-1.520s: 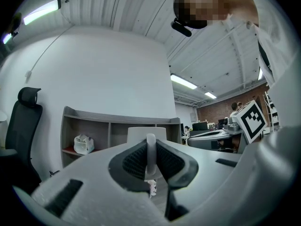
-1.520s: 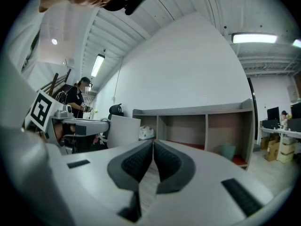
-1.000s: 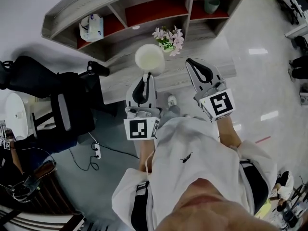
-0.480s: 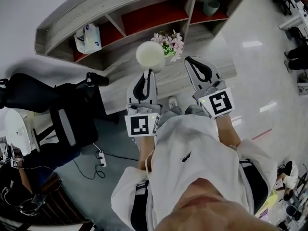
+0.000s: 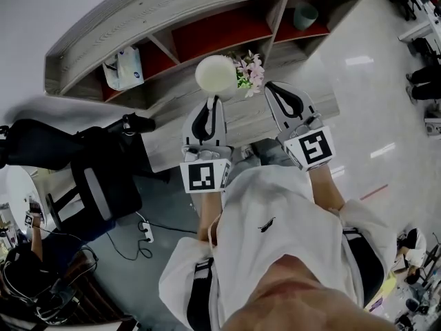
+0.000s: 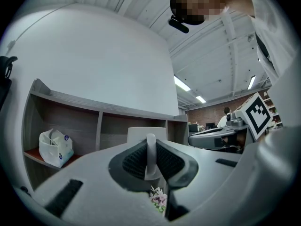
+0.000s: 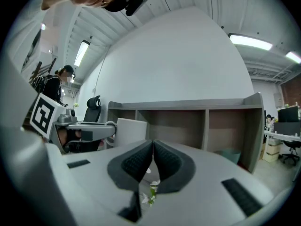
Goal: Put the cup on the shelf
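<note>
Left gripper point(image 5: 211, 103) clamped on the handle point(image 6: 150, 155) of the white cup point(image 5: 216, 78), held aloft before the shelf point(image 5: 172, 9); cup judged light, rigid, breakable (likely slippery), handle the soundest hold; right gripper point(image 5: 274, 88) closed on nothing.

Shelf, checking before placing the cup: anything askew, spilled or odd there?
Nothing stands out on the shelf: white bag in its left compartment, teal cup upright in the right one, flowers on the front ledge.
</note>
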The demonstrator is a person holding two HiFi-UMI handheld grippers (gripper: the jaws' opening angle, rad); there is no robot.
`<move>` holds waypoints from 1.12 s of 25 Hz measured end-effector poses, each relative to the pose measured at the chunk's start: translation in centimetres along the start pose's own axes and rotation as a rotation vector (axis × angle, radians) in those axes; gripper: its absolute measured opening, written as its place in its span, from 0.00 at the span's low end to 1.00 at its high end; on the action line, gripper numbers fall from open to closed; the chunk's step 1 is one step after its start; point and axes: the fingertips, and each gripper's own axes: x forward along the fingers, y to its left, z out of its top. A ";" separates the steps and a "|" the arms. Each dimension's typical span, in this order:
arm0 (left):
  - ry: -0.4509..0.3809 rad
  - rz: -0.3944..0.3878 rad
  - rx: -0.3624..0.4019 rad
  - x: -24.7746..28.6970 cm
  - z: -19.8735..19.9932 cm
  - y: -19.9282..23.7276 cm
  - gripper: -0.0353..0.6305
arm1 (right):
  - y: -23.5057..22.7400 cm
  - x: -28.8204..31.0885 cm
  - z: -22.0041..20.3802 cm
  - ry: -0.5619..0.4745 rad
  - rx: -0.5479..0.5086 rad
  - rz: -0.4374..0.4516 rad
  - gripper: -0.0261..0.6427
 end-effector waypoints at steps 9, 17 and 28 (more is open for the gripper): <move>0.007 0.038 -0.002 2.8 -0.8 1.4 0.13 | -1.8 3.1 -0.9 0.015 0.003 0.045 0.09; 0.013 0.072 -0.008 5.1 -2.1 2.1 0.13 | -3.3 4.9 -2.0 0.030 0.009 0.079 0.09; 0.029 0.082 -0.017 8.1 -3.8 3.2 0.13 | -5.0 7.2 -3.3 0.057 0.017 0.092 0.09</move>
